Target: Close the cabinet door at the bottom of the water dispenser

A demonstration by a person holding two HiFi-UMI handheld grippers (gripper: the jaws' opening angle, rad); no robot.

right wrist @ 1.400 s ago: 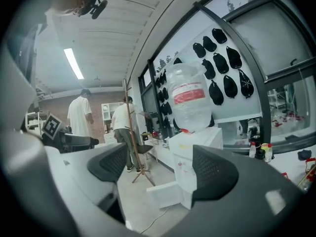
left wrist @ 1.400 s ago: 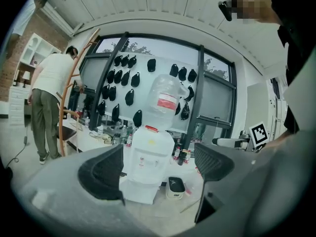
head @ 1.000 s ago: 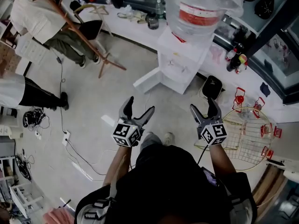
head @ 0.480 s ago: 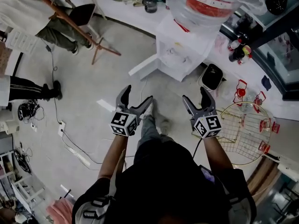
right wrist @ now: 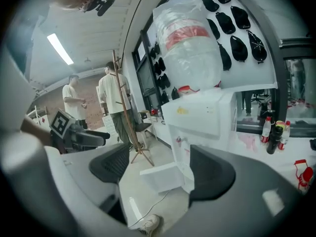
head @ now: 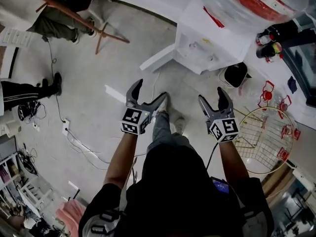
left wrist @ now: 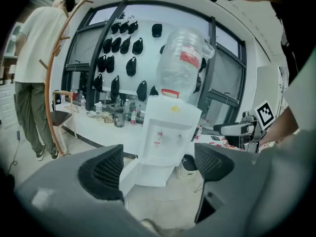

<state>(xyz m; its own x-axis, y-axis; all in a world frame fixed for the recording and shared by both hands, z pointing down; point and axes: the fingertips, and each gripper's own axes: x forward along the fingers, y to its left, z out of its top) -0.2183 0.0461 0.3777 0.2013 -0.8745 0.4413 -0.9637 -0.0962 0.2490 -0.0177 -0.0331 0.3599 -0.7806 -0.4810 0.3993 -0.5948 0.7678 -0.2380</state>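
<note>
Operator's stance: the person's pale shoe (head: 177,126) points at the unit and both arms reach forward. Judged an approach, with no contact yet.
Left gripper: the grey two-jaw left gripper (head: 148,90) with black ribbed pads has its fingers spread wide and nothing between them. It sits in line with the door's free edge, so it is judged the better placed to push.
Right gripper: the matching grey right gripper (head: 212,96) has its jaws apart and empty and is aimed at the unit's front. Probably held ready in support.
Gap: bare pale floor (head: 94,98) lies between both grippers and the unit, so they are clearly apart from it.
Task item: the flat white cabinet door (head: 158,58) stands swung out leftward from the unit's base. It is open, with its outer face turned toward the operator.
Unit: the white box-shaped water dispenser (head: 212,46) stands against a white counter and carries a clear plastic bottle with a red label (head: 256,1).
Hazard: a round black bin (head: 236,75) sits just beside the unit on the right, clear of the door's swing.
</note>
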